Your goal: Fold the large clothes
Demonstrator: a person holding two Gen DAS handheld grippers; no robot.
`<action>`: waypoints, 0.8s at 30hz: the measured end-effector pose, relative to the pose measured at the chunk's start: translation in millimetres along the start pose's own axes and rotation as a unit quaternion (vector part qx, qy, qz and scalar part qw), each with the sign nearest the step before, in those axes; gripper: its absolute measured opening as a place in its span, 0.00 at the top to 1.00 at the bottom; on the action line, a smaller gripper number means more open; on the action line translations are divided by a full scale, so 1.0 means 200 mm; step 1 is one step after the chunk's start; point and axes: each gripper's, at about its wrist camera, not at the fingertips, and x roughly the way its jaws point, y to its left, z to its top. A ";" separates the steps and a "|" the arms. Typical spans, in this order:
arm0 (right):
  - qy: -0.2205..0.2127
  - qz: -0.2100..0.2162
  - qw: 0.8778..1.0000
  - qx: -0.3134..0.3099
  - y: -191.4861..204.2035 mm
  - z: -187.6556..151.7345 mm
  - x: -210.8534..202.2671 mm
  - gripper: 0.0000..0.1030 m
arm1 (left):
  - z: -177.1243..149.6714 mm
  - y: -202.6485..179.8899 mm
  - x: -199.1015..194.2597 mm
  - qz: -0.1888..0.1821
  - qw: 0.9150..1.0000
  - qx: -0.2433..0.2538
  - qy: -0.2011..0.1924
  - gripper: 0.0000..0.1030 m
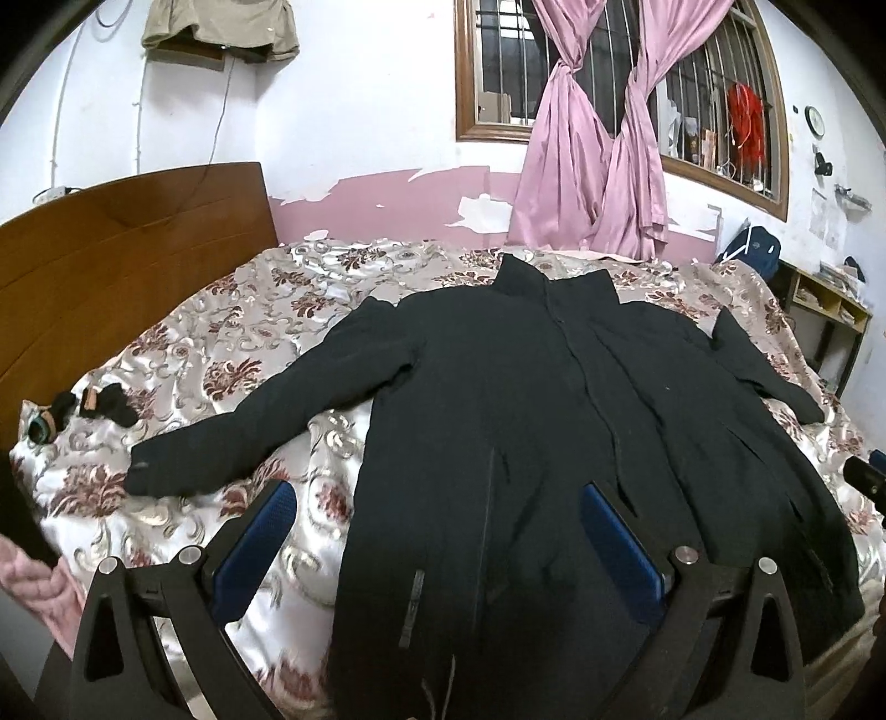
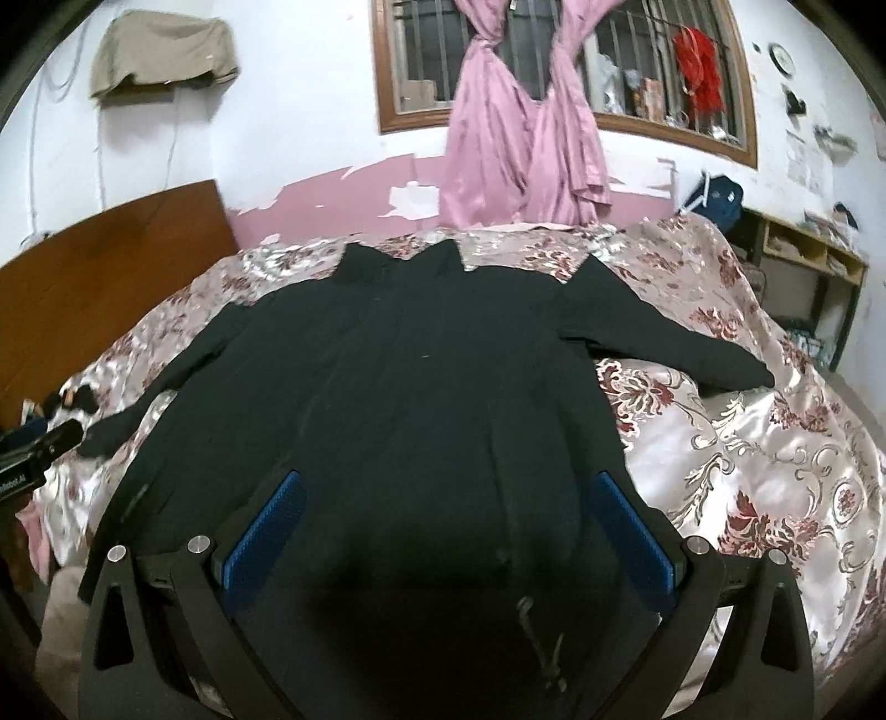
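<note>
A: Where's the black jacket (image 1: 542,421)?
B: Spread flat on the bed (image 1: 232,343), ahead of both wide, empty hand-held grippers: left (image 1: 437,531), right (image 2: 451,518).
A: Risk?
B: Slippery satin bedspread; pinching one layer would probably drag it askew.

A floral satin bedspread (image 1: 232,354) of silver and maroon covers the bed before me, a wooden headboard (image 1: 127,255) rising at its left end. A few small dark items (image 1: 94,410) lie on the cover near it. Knotted pink curtains (image 1: 598,166) hang at a barred, wood-framed window (image 1: 470,72); pink paint peels from the wall (image 1: 387,188) below. A khaki cloth (image 1: 221,27) drapes a high wall shelf; open cubbies (image 1: 830,304) stand at right.
</note>
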 end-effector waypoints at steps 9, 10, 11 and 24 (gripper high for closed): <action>0.001 -0.043 0.999 0.024 -0.27 0.09 0.25 0.01 | 0.14 -0.21 0.34 -0.014 0.999 0.022 0.031 0.00; 0.002 -0.047 0.999 0.027 -0.30 0.10 0.27 0.01 | 0.15 -0.25 0.37 -0.016 0.999 0.027 0.034 0.00; 0.004 -0.051 0.998 0.031 -0.34 0.12 0.30 0.01 | 0.17 -0.30 0.41 -0.019 0.999 0.032 0.038 0.00; 0.043 -0.081 0.986 0.142 -1.05 0.25 0.87 0.01 | 0.38 -1.04 0.89 -0.089 0.989 0.085 0.084 0.00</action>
